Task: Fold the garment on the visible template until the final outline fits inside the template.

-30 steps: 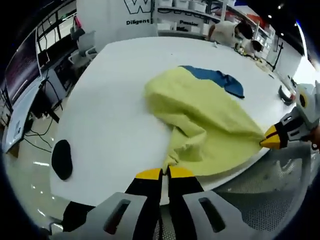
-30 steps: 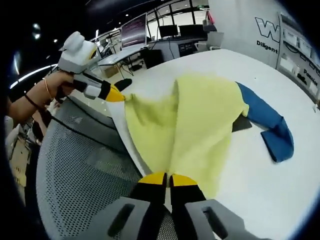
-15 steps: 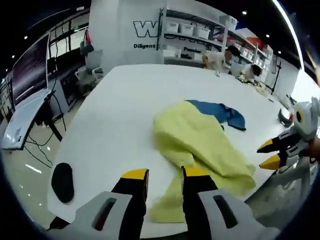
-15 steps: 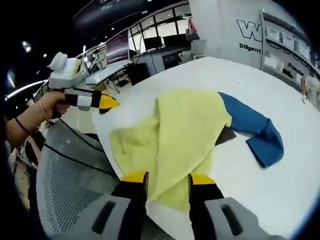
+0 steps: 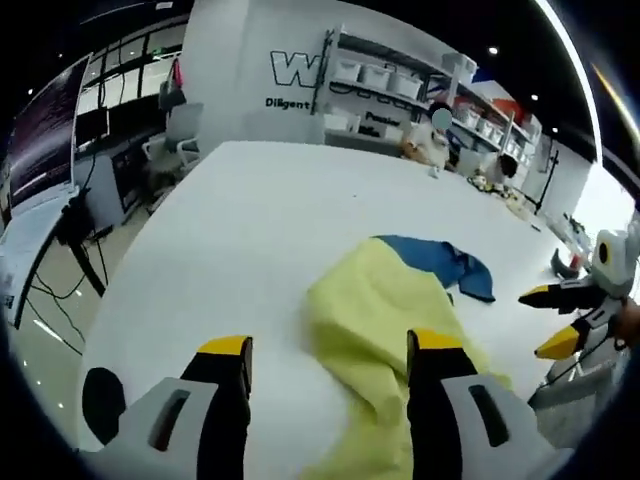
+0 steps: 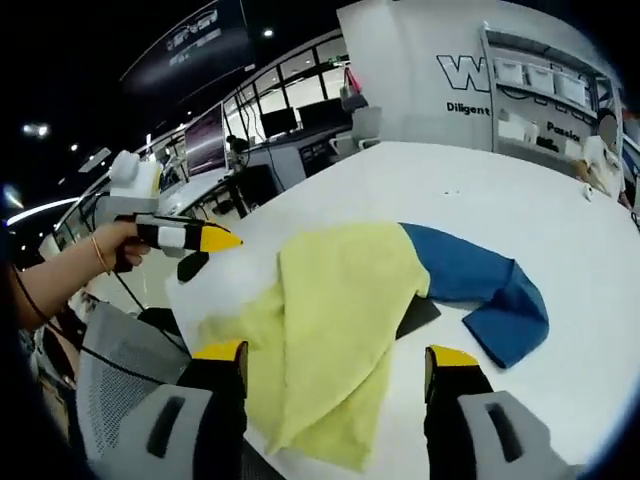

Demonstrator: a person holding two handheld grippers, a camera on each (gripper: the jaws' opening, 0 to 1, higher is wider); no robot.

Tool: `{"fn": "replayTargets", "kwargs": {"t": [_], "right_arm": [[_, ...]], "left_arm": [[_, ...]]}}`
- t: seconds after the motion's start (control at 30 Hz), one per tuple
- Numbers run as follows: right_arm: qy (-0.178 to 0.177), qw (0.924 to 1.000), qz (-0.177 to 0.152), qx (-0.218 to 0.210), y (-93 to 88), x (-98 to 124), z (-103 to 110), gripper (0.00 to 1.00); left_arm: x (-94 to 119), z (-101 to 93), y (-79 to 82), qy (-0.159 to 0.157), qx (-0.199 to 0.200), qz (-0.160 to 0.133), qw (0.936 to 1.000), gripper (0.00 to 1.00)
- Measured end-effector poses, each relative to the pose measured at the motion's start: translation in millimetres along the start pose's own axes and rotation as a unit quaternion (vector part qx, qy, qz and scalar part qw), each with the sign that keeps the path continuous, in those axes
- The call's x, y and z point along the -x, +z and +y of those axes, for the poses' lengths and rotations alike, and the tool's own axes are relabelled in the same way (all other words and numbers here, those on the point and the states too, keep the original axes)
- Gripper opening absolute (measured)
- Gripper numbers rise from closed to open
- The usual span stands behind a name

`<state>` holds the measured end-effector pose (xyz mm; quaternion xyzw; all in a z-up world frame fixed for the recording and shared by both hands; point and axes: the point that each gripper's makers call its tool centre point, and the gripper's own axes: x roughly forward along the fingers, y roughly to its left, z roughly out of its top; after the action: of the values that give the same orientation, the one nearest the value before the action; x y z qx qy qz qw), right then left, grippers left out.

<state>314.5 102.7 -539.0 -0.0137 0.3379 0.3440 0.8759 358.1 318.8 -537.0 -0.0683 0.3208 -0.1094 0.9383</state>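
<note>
With both the left tool point(image 5: 325, 350) and the right tool point(image 6: 335, 355) held wide open and empty above the yellow-and-blue garment point(image 6: 340, 300) heaped near the white surface point(image 5: 240, 220) edge, the dark template point(image 6: 418, 316) beneath is nearly buried, so misalignment is risked; "Diligent" point(image 6: 470, 107) is legible on the wall.

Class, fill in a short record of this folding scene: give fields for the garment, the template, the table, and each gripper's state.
garment: yellow garment with blue sleeve, lying crumpled on the table, held by neither gripper
template: dark sheet, mostly hidden under the garment
table: white table
left gripper: left gripper, jaws open, above the near edge of the garment
right gripper: right gripper, jaws open, empty
</note>
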Motion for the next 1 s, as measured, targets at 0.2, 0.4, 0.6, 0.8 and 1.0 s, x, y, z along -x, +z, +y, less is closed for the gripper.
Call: {"fn": "replayTargets", "kwargs": {"t": [0.2, 0.4, 0.6, 0.8, 1.0], "right_arm": [[-0.004, 1.0000, -0.006, -0.005, 5.1, -7, -8, 0.82], [-0.005, 0.9999, -0.010, -0.007, 9.6, -15, -16, 0.88], [-0.007, 0.9998, -0.010, -0.013, 13.2, -22, -27, 0.92], [-0.006, 0.9997, -0.013, -0.019, 21.5, -31, -35, 0.92], [-0.004, 0.9997, -0.011, -0.023, 24.8, -39, -37, 0.90]], "left_arm": [[-23, 1.3, -1.0, -0.020, 0.038, 0.020, 0.9989, 0.60], [-50, 8.1, 1.6, -0.027, 0.049, 0.038, 0.9977, 0.55], [-72, 8.3, -4.9, -0.049, 0.050, 0.068, 0.9952, 0.51], [-93, 13.6, -12.1, -0.045, 0.065, 0.087, 0.9931, 0.43], [-108, 11.0, -20.1, -0.056, 0.089, 0.102, 0.9892, 0.22]]}}
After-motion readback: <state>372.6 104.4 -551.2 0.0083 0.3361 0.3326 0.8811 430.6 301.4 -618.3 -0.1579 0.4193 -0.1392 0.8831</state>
